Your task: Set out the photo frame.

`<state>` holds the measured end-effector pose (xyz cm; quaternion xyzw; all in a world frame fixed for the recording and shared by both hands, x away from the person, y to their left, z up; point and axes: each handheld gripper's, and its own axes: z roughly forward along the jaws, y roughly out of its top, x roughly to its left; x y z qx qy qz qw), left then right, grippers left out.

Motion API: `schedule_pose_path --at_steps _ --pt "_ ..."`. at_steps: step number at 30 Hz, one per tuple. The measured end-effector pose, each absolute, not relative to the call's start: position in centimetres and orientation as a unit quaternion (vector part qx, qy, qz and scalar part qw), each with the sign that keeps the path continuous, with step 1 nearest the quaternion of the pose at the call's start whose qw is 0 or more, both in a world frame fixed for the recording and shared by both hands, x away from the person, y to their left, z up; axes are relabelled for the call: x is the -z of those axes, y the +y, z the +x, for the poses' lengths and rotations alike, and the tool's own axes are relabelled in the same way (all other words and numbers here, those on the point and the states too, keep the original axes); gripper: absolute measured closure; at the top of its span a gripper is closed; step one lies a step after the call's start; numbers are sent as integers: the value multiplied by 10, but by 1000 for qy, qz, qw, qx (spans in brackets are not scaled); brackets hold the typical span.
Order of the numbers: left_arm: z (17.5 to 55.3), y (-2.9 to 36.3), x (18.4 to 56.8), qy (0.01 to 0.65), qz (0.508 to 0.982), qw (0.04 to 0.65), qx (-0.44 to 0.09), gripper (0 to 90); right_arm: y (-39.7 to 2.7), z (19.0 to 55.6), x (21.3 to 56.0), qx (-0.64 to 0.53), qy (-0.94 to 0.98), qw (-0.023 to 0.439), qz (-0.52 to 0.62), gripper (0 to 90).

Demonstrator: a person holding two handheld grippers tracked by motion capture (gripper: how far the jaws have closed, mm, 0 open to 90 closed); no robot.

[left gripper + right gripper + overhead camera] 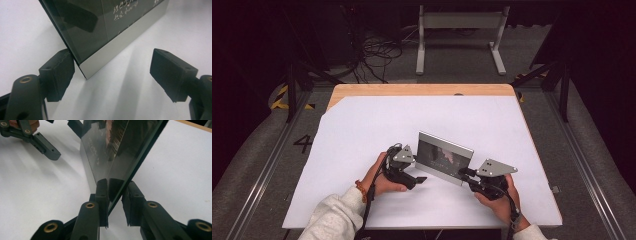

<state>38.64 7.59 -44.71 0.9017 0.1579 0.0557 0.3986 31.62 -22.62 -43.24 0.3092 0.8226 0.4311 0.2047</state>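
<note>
A dark glass picture frame [444,157] with a silver border stands on edge on the white tabletop [362,140], leaning a little. My right gripper [463,173] sits at its lower right corner. In the right gripper view its jaws [116,195] are shut on the frame's thin edge [112,152], one pad on each face. My left gripper [418,169] is at the frame's left end. Its jaws [115,72] are wide open, one pad [58,72] right against the frame's lower corner [85,70], the other pad [171,72] well clear of it.
A wooden table edge [422,90] shows beyond the white sheet. On the floor behind are a grey metal stand [459,22] and tangled cables [374,52]. The person's hands and pale sleeves [334,217] come in from the near edge.
</note>
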Motion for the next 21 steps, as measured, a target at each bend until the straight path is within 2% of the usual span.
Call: schedule_pose_path --at_steps 11,21 --pt "377 84 447 145 905 396 -57 261 -225 317 434 -427 824 207 309 737" --pt "384 83 440 168 877 444 -77 261 -235 314 420 -444 815 213 304 801"
